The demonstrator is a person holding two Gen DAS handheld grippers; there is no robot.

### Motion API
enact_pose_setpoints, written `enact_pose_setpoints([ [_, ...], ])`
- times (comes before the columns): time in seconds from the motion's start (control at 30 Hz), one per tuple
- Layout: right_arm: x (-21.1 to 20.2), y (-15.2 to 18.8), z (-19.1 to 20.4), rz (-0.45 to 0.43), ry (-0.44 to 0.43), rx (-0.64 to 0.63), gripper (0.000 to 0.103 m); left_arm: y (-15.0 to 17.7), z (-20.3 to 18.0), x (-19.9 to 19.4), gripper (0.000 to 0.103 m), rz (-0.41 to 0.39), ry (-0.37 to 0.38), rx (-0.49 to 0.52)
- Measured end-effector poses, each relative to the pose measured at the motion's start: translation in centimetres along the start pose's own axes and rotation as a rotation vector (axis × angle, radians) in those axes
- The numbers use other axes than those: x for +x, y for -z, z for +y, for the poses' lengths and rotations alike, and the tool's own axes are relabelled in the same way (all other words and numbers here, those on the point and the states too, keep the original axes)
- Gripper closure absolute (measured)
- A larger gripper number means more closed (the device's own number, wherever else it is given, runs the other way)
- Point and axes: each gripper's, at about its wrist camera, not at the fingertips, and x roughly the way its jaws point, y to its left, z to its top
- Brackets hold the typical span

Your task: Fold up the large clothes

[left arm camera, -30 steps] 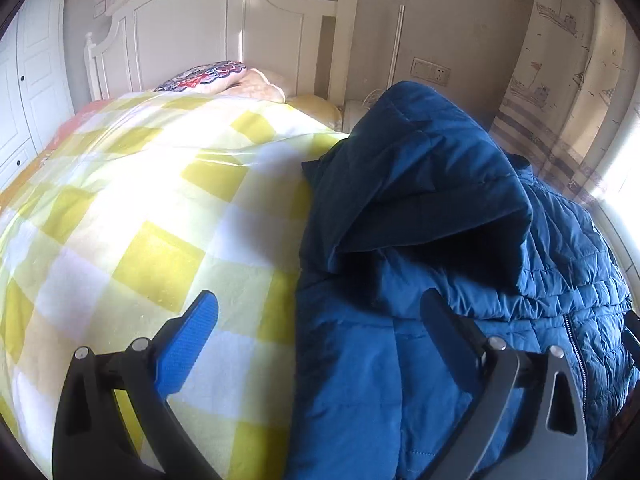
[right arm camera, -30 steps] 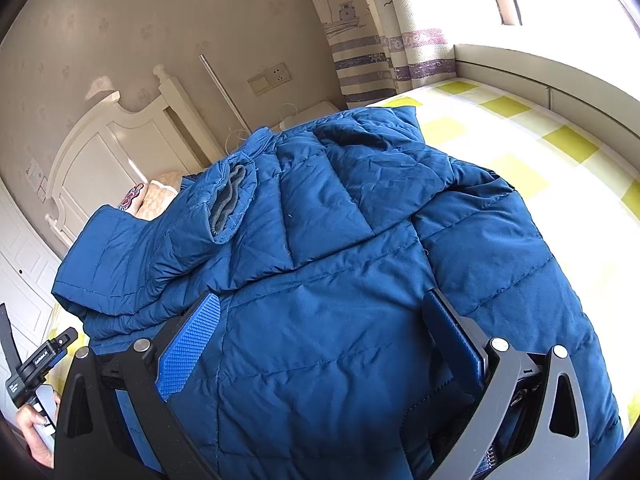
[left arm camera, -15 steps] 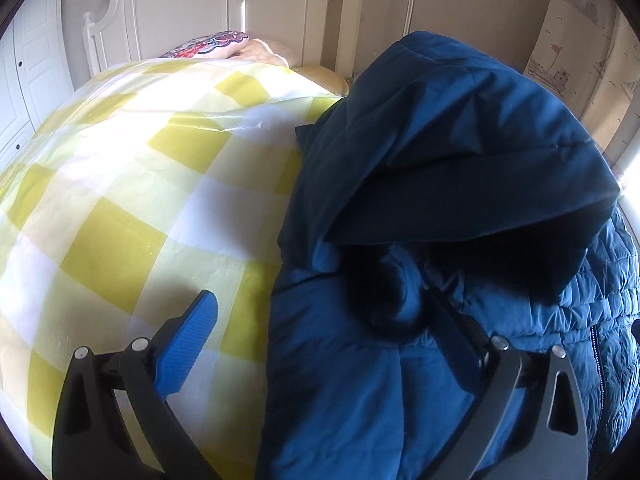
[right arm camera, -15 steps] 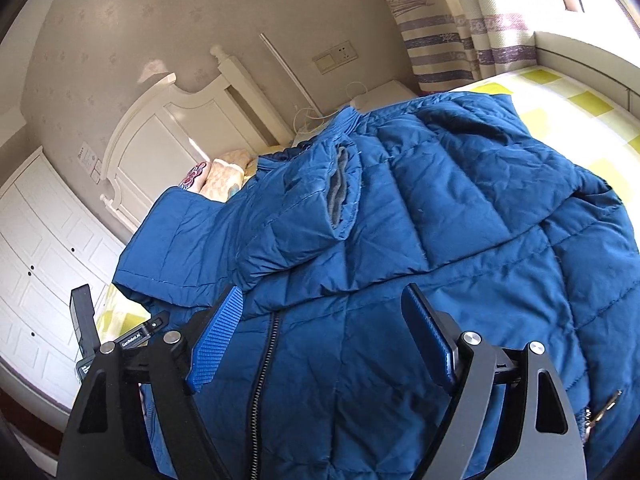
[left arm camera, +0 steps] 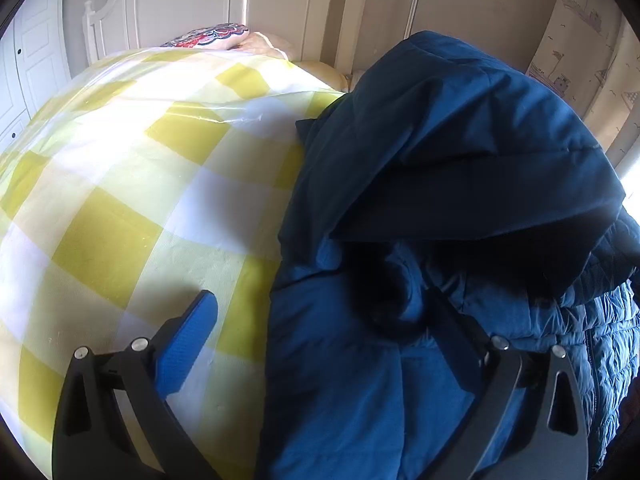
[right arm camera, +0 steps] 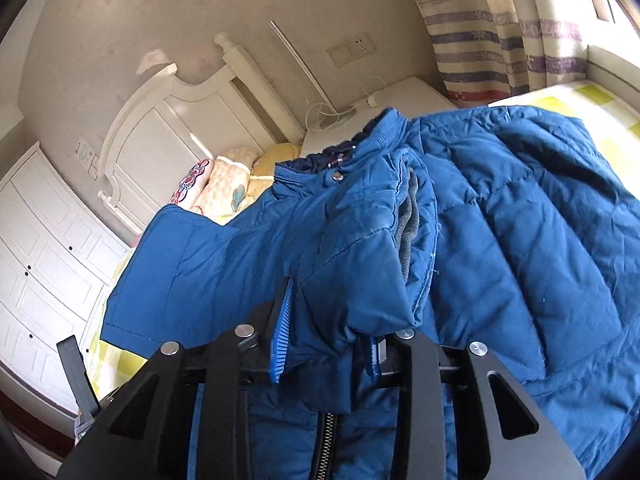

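Observation:
A large blue hooded puffer jacket (left arm camera: pixel 420 208) lies on the bed's yellow-and-white checked cover (left arm camera: pixel 132 184). In the left wrist view its hood is raised at the right and my left gripper (left arm camera: pixel 320 316) is open, its left pad over the cover, its right finger over the jacket's edge. In the right wrist view my right gripper (right arm camera: pixel 328 320) is shut on a fold of the jacket (right arm camera: pixel 500 240) near the sleeve cuff (right arm camera: pixel 408 228), above the zipper (right arm camera: pixel 326 444).
A white headboard (left arm camera: pixel 240 4) and patterned pillows (right arm camera: pixel 216 188) are at the bed's far end. A white wardrobe (right arm camera: pixel 44 248) stands at the left. A white nightstand (right arm camera: pixel 400 96) and striped curtain (right arm camera: pixel 500 40) are at the right.
My right gripper has closed from wide open onto a jacket fold and moved up toward the sleeve. My left gripper has moved closer to the hood and stays open.

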Motion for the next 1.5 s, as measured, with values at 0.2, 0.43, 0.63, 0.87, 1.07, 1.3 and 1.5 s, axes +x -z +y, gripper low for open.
enact_pose_setpoints([
  [0.2, -7.5, -3.0, -0.4, -0.165, 0.088, -0.154, 0.077, 0.1, 0.0, -0.1, 0.002, -0.001, 0.004, -0.002],
  [0.43, -3.8, 1.1, -9.7, 0.060, 0.136, 0.027, 0.077, 0.0, 0.1, -0.2, 0.002, 0.000, 0.004, 0.000],
  [0.63, -5.3, 2.6, -11.4, 0.030, 0.170, 0.188, 0.051, 0.1, 0.1, -0.4, 0.002, 0.000, 0.003, 0.000],
  [0.87, -8.2, -0.5, -8.5, -0.142, 0.336, 0.026, 0.048, 0.1, 0.1, -0.3, 0.002, 0.000, 0.003, 0.000],
  [1.07, -1.2, 0.4, -5.5, 0.062, 0.425, -0.232, 0.046, 0.1, 0.2, -0.3, 0.002, 0.001, 0.004, 0.000],
  [1.3, 0.6, 2.3, -6.8, 0.094, 0.433, -0.246, 0.040, 0.9, -2.0, -3.6, 0.004, -0.017, -0.015, 0.124],
  [1.5, 0.9, 2.3, -6.6, 0.104, 0.442, -0.255, 0.039, -1.9, -8.0, -8.9, 0.003, -0.237, 0.090, 0.160],
])
